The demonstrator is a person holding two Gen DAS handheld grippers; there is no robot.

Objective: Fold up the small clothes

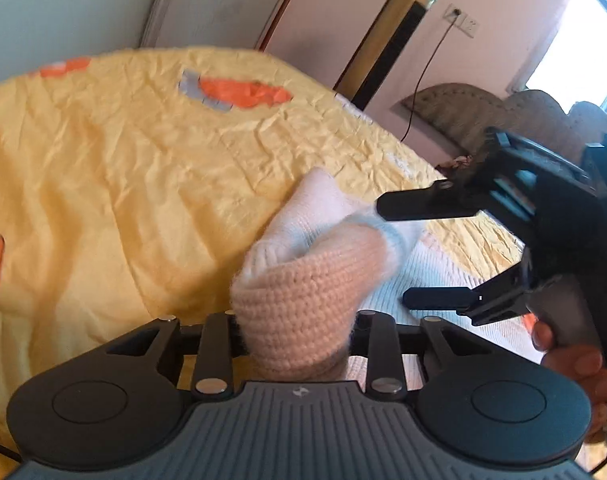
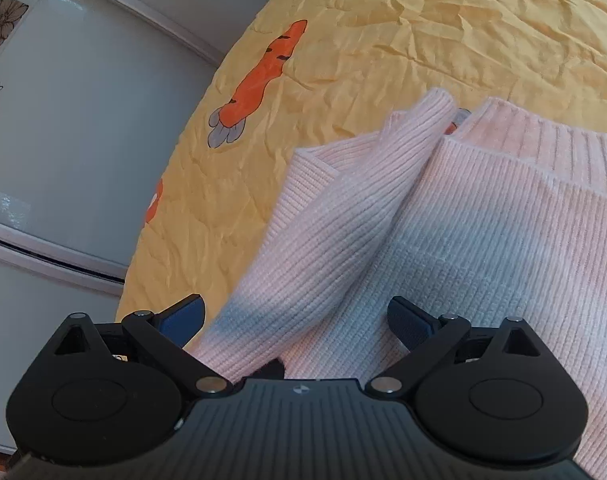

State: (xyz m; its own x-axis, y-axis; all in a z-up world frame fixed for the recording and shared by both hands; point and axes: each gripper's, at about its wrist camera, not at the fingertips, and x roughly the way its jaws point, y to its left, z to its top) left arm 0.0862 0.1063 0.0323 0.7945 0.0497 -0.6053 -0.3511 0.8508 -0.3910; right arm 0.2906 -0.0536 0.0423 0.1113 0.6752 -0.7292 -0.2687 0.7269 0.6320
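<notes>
A pale pink ribbed sweater [image 2: 503, 220] lies flat on a yellow bedspread [image 2: 383, 40] printed with carrots. One sleeve [image 2: 343, 208] lies slanted over the sweater's left side. In the left wrist view my left gripper [image 1: 295, 320] is shut on a bunched fold of the pink sleeve [image 1: 315, 264], which hides its fingertips and is lifted off the bed. My right gripper [image 2: 295, 320] stands open just above the sleeve and body, nothing pressed between its pads. The left wrist view shows the right gripper [image 1: 393, 252] from the side, its fingers spread wide beside the raised fold.
A person's hand [image 1: 575, 364] holds the right gripper. A pale wardrobe [image 2: 63, 140] stands past the bed's left edge. A padded headboard [image 1: 483, 112], a wall socket with a cable [image 1: 423, 72] and a bright window lie beyond the bed.
</notes>
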